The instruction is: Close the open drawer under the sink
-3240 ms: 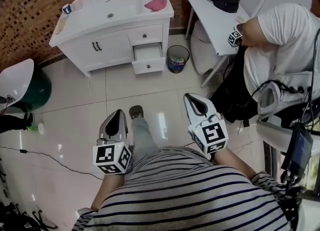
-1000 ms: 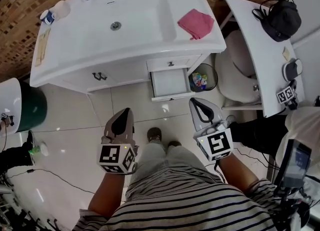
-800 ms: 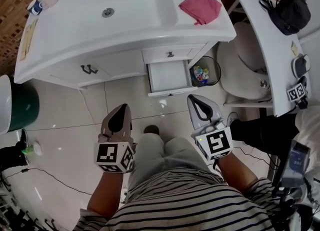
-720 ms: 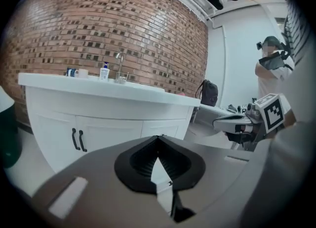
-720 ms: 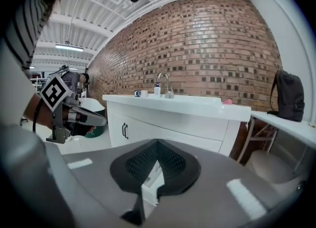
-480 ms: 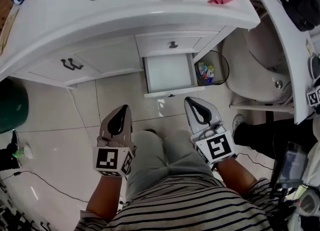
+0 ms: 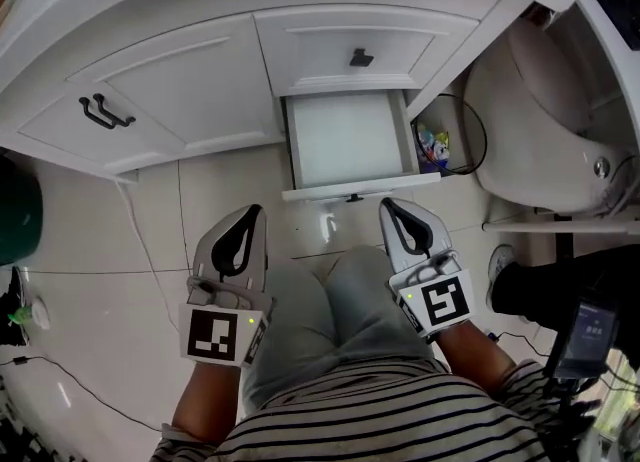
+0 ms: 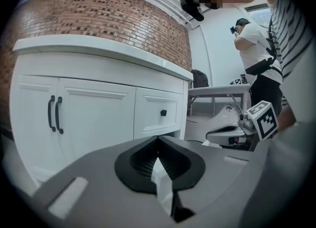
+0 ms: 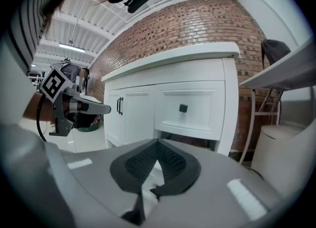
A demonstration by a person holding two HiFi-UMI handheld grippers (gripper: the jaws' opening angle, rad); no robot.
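Now one open drawer (image 7: pixel 348 140) faces two tools: left hand-held gripper (image 7: pixel 254 214), right hand-held gripper (image 7: pixel 387 205), both pressed together.

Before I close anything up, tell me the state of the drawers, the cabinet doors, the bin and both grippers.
open drawer: pulled out, looks empty
top drawer: shut
cabinet doors: shut
waste bin: holds rubbish
left gripper: jaws together, empty
right gripper: jaws together, empty
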